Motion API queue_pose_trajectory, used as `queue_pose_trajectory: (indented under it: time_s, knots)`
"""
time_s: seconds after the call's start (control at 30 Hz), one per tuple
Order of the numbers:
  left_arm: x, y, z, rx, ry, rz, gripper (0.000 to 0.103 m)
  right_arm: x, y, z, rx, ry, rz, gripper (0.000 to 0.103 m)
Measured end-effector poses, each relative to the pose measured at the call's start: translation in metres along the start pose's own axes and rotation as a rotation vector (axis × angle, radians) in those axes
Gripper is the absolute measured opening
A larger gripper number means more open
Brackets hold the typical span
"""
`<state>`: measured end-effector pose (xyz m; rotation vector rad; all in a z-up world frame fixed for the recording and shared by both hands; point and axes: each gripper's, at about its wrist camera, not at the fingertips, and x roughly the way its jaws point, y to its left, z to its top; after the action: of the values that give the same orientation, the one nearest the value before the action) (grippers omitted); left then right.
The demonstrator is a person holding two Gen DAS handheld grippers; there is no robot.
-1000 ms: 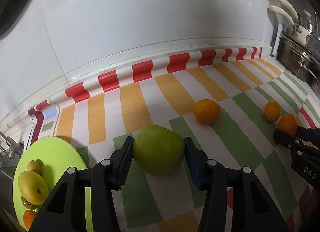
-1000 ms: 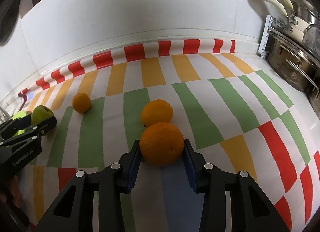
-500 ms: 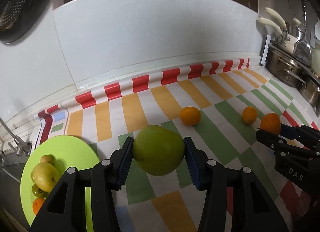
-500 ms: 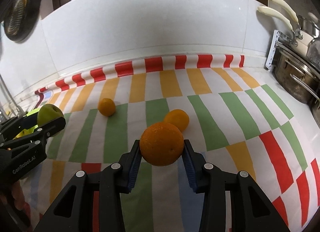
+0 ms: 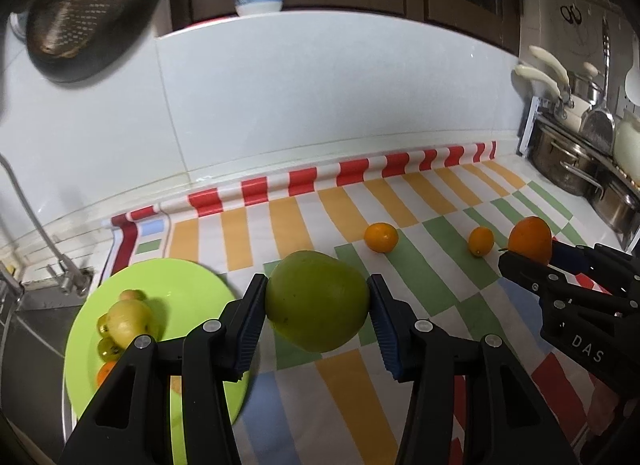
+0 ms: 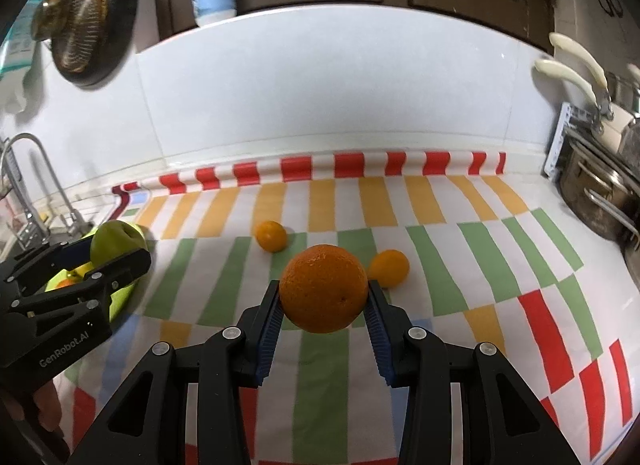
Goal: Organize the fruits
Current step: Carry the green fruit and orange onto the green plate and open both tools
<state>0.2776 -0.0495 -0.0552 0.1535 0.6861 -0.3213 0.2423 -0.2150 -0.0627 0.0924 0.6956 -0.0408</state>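
My left gripper [image 5: 317, 307] is shut on a big green apple [image 5: 316, 299] and holds it above the striped cloth, just right of a lime green plate [image 5: 176, 289]. The plate carries a yellow apple [image 5: 128, 319] and several small fruits. My right gripper [image 6: 323, 301] is shut on a large orange [image 6: 323, 289], also lifted off the cloth. Two small oranges lie on the cloth, one [image 6: 271, 235] to the left and one [image 6: 389, 267] to the right behind the held orange. The right gripper with its orange [image 5: 530, 243] shows in the left wrist view.
A striped cloth [image 6: 440, 257] covers the counter up to a white tiled wall. Steel pots [image 6: 592, 189] stand at the right end. A sink with a tap [image 6: 36, 185] lies left of the plate. A pan [image 5: 80, 13] hangs on the wall at upper left.
Both grippers have risen and pulled back from the cloth with their fruit still held. The two small oranges stay where they were.
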Motion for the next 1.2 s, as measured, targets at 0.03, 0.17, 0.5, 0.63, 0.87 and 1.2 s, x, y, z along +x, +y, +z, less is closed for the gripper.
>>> queue_pose_trajectory:
  time_s: [0.03, 0.17, 0.5, 0.63, 0.87, 1.2]
  knots:
    - [-0.005, 0.001, -0.001, -0.004, -0.005, 0.005, 0.05, -0.003, 0.001, 0.0, -0.005, -0.005, 0.003, 0.041]
    - [-0.019, 0.006, -0.004, -0.02, -0.02, 0.016, 0.05, -0.014, 0.01, 0.001, -0.025, -0.023, 0.021, 0.041]
    - [-0.057, 0.018, -0.015, -0.06, -0.058, 0.057, 0.05, -0.039, 0.029, 0.002, -0.062, -0.06, 0.069, 0.041]
    - [-0.07, 0.024, -0.022, -0.074, -0.066, 0.08, 0.05, -0.048, 0.039, 0.002, -0.081, -0.075, 0.093, 0.041]
    - [-0.091, 0.035, -0.034, -0.089, -0.074, 0.115, 0.05, -0.06, 0.059, -0.001, -0.113, -0.09, 0.131, 0.041]
    - [-0.113, 0.059, -0.051, -0.115, -0.069, 0.164, 0.05, -0.067, 0.092, -0.005, -0.155, -0.093, 0.188, 0.041]
